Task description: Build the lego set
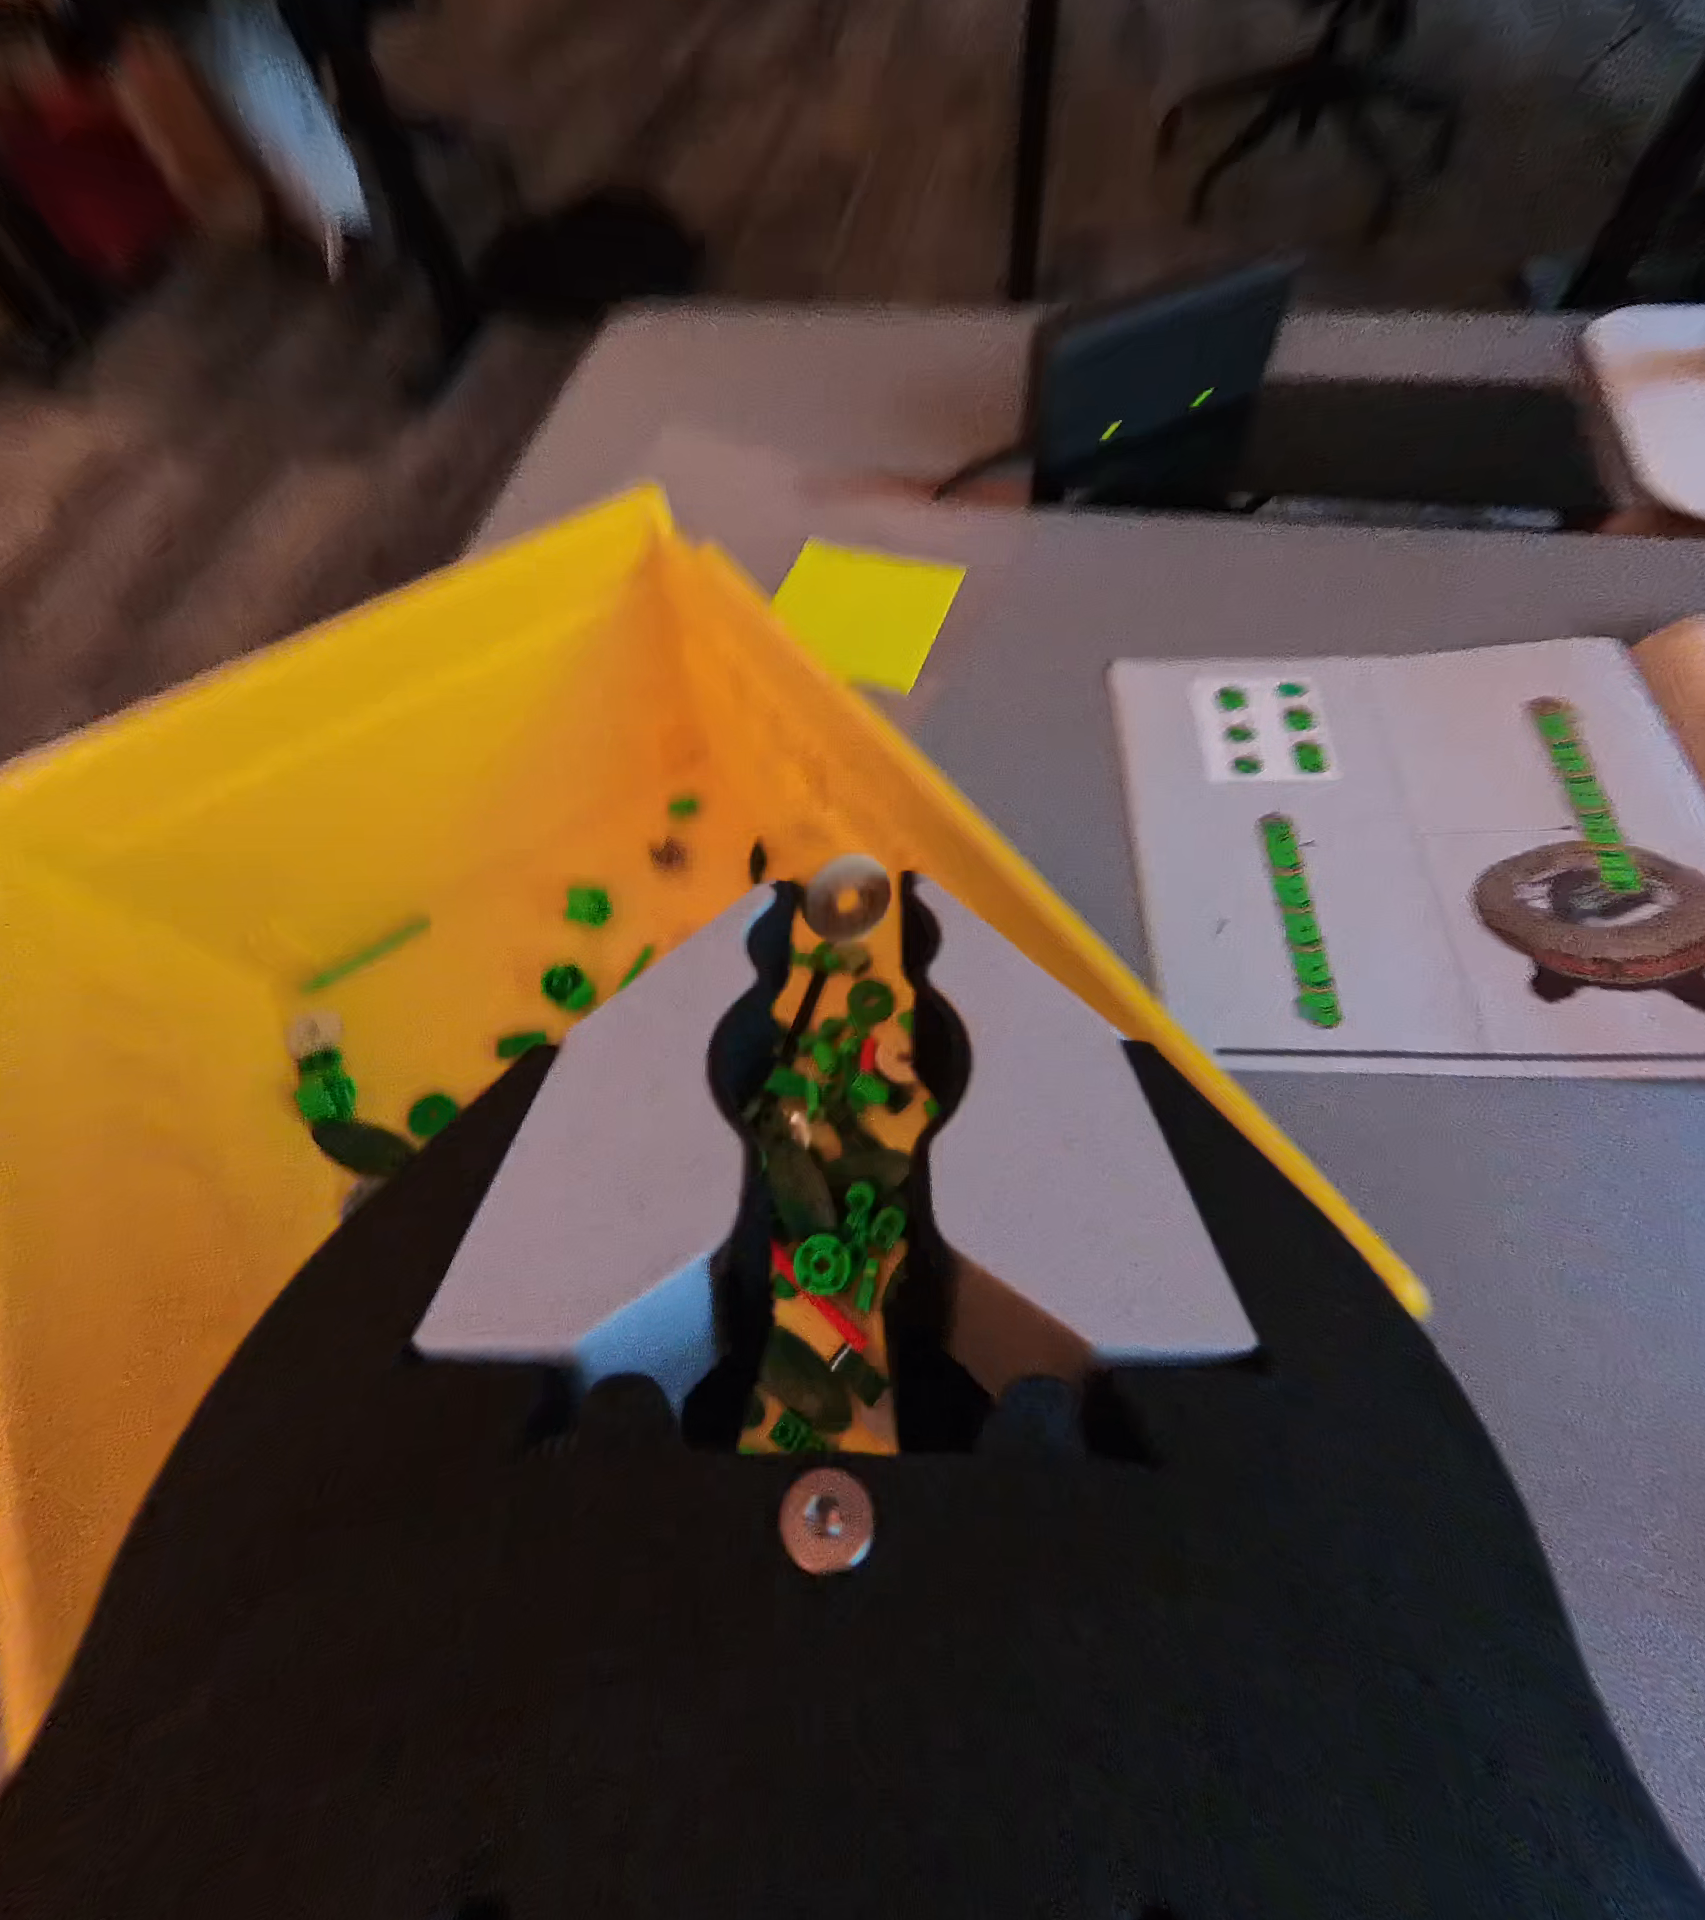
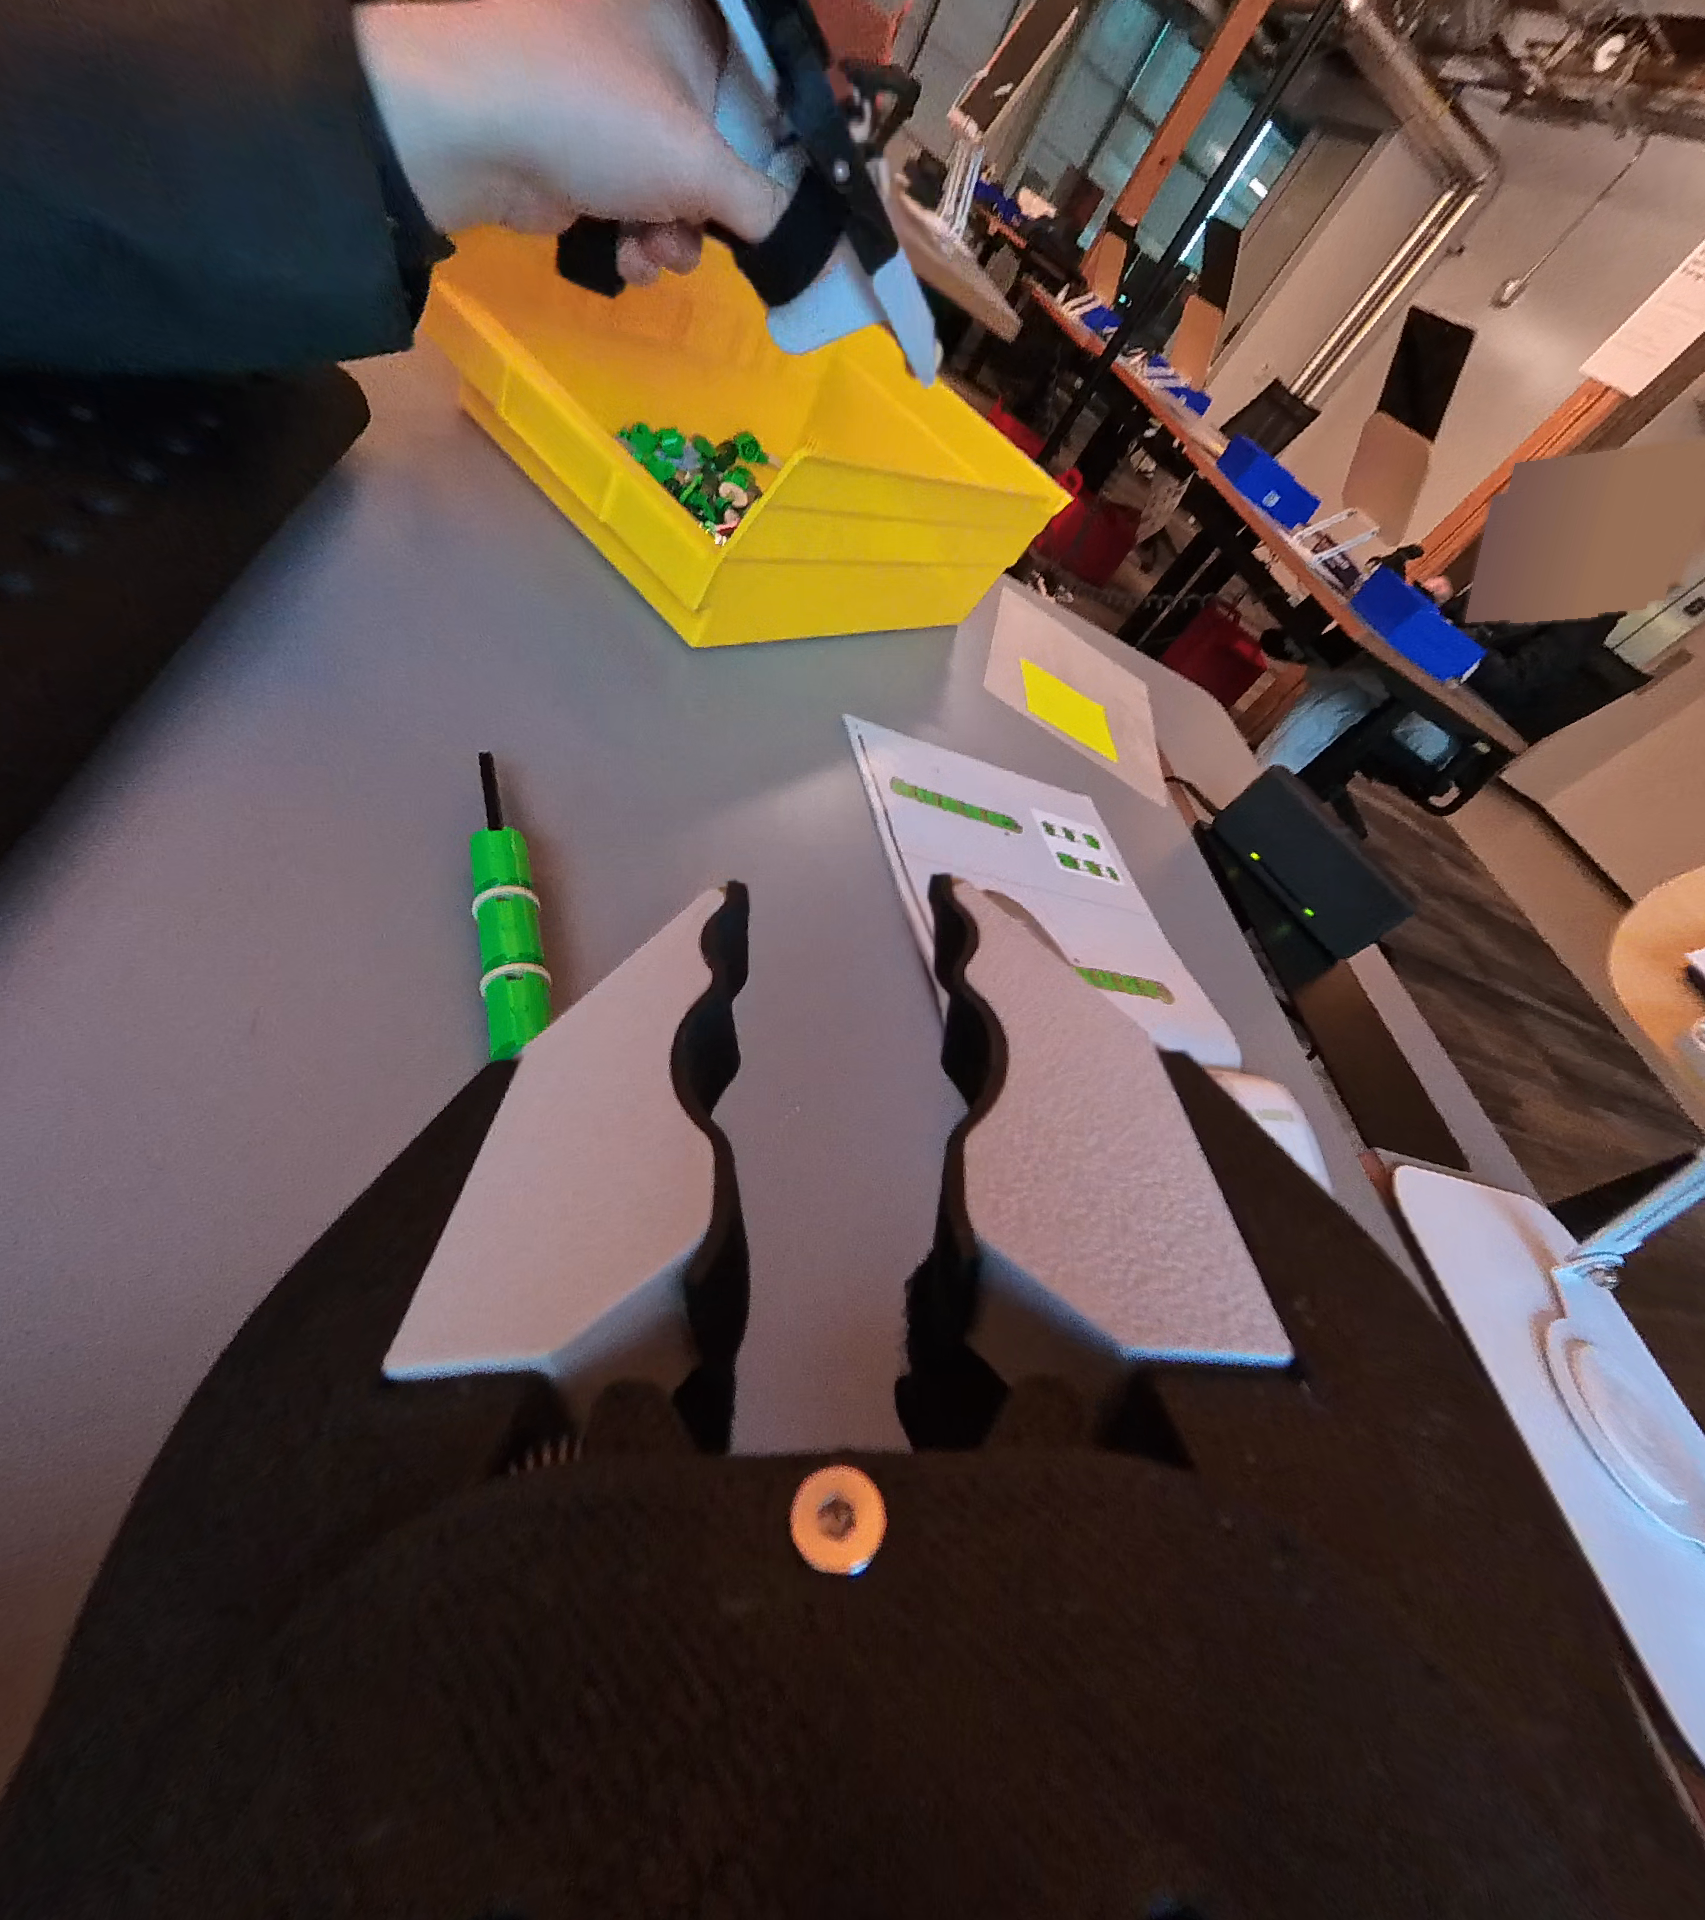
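Observation:
A yellow bin [image 1: 204,831] holds several loose green, red and tan lego pieces [image 1: 827,1143]. My left gripper [image 1: 846,888] is over the bin, shut on a small round tan piece [image 1: 846,902] held at its tips. In the right wrist view the left gripper [image 2: 926,364] hangs over the bin [image 2: 879,520], held by a hand. My right gripper [image 2: 837,899] is open and empty, low over the grey table. A stack of green round bricks on a black axle [image 2: 507,935] lies on the table just left of its left finger. The open instruction booklet [image 2: 993,831] lies to its right.
A yellow sticky note [image 2: 1071,707] lies beyond the booklet [image 1: 1399,862]. A black box with green lights [image 2: 1305,883] sits at the table's right edge. A white flat base [image 2: 1606,1455] lies at the near right. A dark mat [image 2: 48,623] covers the left side. My right fingertips sit around 35 centimetres from my left ones.

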A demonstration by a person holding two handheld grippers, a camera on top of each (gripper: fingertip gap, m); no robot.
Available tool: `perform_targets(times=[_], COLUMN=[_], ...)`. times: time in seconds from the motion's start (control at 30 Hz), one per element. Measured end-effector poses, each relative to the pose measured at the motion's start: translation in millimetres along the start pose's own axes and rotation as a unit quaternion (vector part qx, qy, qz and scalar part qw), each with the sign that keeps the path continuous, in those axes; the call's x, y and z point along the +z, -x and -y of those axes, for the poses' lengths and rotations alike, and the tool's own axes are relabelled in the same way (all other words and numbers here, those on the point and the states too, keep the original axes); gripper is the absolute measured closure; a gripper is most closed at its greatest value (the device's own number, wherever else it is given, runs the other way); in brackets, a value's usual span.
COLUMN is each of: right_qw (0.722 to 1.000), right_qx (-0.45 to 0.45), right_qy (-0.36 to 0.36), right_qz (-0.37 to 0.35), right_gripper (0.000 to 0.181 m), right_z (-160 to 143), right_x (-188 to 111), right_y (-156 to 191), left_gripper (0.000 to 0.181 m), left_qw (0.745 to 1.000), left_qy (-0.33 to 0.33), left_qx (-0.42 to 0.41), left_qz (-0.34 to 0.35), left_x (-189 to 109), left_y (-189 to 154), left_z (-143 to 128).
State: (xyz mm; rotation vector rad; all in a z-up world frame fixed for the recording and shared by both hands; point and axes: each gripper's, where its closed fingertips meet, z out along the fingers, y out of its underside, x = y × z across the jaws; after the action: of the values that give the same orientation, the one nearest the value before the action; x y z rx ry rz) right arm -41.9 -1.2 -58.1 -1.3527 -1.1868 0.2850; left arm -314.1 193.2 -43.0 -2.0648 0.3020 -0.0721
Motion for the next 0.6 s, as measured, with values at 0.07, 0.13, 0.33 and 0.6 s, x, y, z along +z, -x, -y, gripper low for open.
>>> perform_targets(times=[0.07,0.13,0.33,0.6], right_qw=[1.0,1.0,0.996,0.981], right_qx=[0.0,0.005,0.04,0.075], right_qy=[0.007,0.013,0.043,0.082], right_qz=[0.009,0.016,0.067,0.161], right_gripper=[0.147,0.147,0.142,0.149], right_z=[-1.9,-3.6,-15.5,-26.5], right_x=[2.4,4.3,12.1,21.4], right_y=[3.6,6.2,25.0,61.9], left_gripper=[0.137,0.134,0.155,0.148], left_qw=[0.999,1.0,0.944,0.692], left_qy=[0.028,-0.01,-0.223,0.015], left_qx=[-0.023,-0.02,0.06,0.21], left_qz=[0.006,0.008,-0.237,-0.69], left_x=[10.2,7.2,-54.8,-146.8], left_y=[9.7,7.3,-119.7,-301.9], left_z=[-10.7,1.9,58.7,-75.7])
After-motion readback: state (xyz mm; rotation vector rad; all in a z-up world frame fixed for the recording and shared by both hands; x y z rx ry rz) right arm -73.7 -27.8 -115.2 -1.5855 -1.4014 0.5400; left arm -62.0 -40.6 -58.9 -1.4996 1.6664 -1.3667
